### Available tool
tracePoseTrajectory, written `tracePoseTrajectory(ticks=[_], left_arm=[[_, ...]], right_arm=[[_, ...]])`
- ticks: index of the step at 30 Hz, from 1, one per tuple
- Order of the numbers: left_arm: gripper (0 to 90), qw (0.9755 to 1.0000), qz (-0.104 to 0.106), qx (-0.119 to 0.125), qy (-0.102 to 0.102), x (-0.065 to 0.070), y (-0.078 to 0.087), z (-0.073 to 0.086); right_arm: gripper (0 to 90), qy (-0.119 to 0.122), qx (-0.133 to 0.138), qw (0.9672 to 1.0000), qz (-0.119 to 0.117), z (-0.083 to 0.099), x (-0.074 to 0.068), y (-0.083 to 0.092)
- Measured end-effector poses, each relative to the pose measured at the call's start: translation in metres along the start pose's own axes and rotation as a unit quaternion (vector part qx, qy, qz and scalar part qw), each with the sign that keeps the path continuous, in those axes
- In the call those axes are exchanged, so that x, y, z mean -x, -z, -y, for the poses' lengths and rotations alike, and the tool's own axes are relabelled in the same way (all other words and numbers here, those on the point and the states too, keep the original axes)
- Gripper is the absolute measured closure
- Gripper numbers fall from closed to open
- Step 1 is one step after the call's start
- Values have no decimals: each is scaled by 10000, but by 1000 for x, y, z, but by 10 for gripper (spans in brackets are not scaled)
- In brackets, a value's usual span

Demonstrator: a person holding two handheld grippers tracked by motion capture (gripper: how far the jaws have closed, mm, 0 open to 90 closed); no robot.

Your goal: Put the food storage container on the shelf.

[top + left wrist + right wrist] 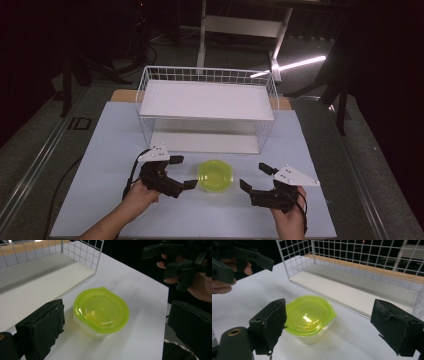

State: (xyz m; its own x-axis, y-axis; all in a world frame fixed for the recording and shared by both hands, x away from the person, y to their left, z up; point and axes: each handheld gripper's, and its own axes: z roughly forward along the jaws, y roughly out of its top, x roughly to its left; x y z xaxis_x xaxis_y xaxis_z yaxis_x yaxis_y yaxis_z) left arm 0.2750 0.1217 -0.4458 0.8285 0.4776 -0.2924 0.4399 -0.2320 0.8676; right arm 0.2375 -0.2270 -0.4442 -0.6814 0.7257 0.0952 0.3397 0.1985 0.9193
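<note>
A small clear container with a lime-green lid (216, 175) stands on the white table mat, just in front of the wire rack. My left gripper (184, 172) hovers a little to its left, jaws wide apart and empty. My right gripper (254, 176) is a little to its right, also open with nothing between its jaws. In the left gripper view the container (101, 311) sits between and beyond the left gripper's (115, 327) black pads, apart from both. In the right gripper view the container (308, 317) lies close by the left pad of the right gripper (334, 326); I cannot tell whether they touch.
A white wire rack (207, 100) with an upper shelf and a lower board stands at the back of the mat (100, 200). Bare mat lies to the left, right and front of the container. Dark floor surrounds the table.
</note>
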Motion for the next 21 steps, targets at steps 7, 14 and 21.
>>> tracePoseTrajectory(ticks=[7,14,21], left_arm=[[19,9992,-127,-308,231,-10,-23,-3],[118,9952,-586,-454,640,-18,-42,4],[238,9916,-847,-476,859,-24,-45,17]], right_arm=[[137,-736,-322,9962,-337,-4,12,-16],[144,-1267,-469,9900,-410,-2,18,-42],[235,-1560,-987,9826,-223,7,22,-64]])
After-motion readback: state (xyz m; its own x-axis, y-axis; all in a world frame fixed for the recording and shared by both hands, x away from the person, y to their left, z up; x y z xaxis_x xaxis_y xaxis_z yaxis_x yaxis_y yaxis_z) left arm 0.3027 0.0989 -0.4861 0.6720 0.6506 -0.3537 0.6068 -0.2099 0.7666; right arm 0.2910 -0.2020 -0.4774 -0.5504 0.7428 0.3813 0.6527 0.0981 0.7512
